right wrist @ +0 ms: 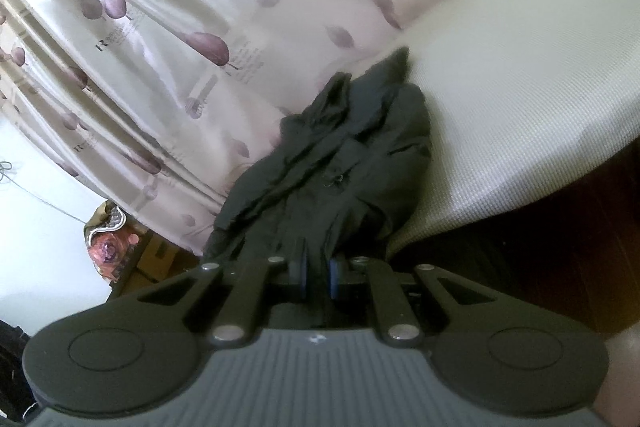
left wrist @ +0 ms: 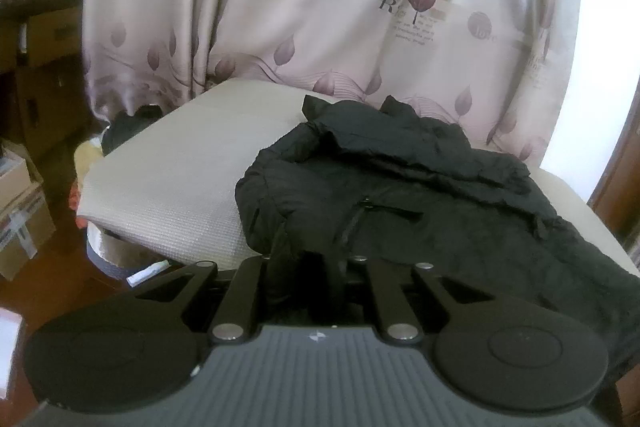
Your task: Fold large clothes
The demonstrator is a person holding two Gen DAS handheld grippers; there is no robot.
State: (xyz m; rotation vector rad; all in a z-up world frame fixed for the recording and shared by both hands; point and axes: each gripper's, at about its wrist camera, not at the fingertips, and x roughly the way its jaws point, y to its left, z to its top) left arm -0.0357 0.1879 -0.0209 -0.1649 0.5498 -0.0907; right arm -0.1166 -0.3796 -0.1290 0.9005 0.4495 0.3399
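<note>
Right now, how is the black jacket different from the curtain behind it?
The black jacket is plain and dark; the curtain is pale, printed with purple leaves and words. The jacket lies crumpled on the table; the curtain hangs in long folds. The left gripper and the right gripper pinch the jacket; nothing holds the curtain. Both are soft cloth.

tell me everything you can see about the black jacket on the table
The black jacket is a thin, crinkly garment that looks like a light synthetic shell, with a dark zipper running down its middle. It lies rumpled and bunched, not yet folded flat, on the beige textured table in front of the leaf-print curtain. Its near edge is pinched by both grippers: the left gripper and the right gripper are each closed on a fold of the fabric.
</note>
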